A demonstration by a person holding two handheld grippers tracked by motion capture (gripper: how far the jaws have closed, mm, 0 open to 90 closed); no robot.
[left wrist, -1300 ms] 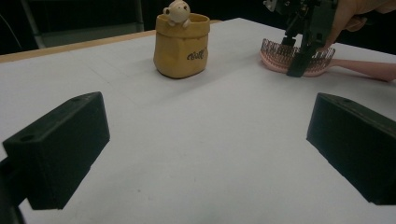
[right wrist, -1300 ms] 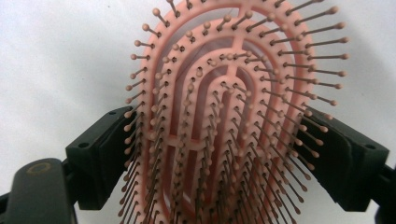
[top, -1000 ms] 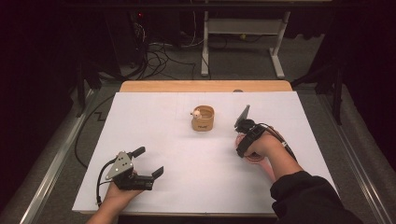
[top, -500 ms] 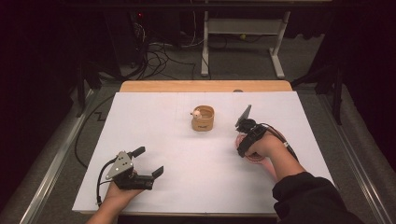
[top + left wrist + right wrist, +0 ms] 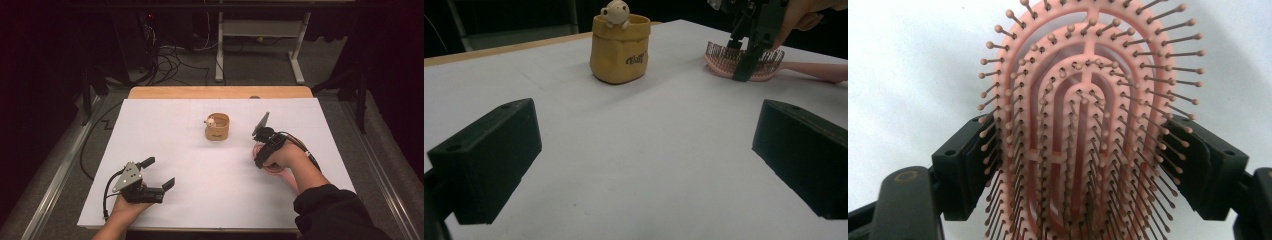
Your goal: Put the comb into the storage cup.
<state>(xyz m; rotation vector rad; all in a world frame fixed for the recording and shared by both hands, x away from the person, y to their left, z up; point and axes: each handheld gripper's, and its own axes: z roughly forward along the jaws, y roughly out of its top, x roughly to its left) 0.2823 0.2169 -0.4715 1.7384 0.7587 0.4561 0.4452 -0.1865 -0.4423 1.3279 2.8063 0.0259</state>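
Note:
A pink hairbrush [image 5: 1088, 100] lies bristles up on the white table, right of centre [image 5: 273, 169]. My right gripper [image 5: 1088, 165] points down over its head, with one black jaw against each side of the oval head, shut on it. From the left gripper view the brush [image 5: 719, 62] lies at the far right, its handle pointing right, with the right gripper [image 5: 744, 67] standing on it. My left gripper [image 5: 159, 172] rests at the near left, open, nothing between its jaws [image 5: 646, 155].
A small yellow pot [image 5: 217, 130] with a little bear figure [image 5: 615, 11] on its rim stands at the table's middle back [image 5: 619, 50]. A wooden edge [image 5: 220, 92] runs along the far side. Cables and a desk frame [image 5: 260, 37] lie beyond on the floor.

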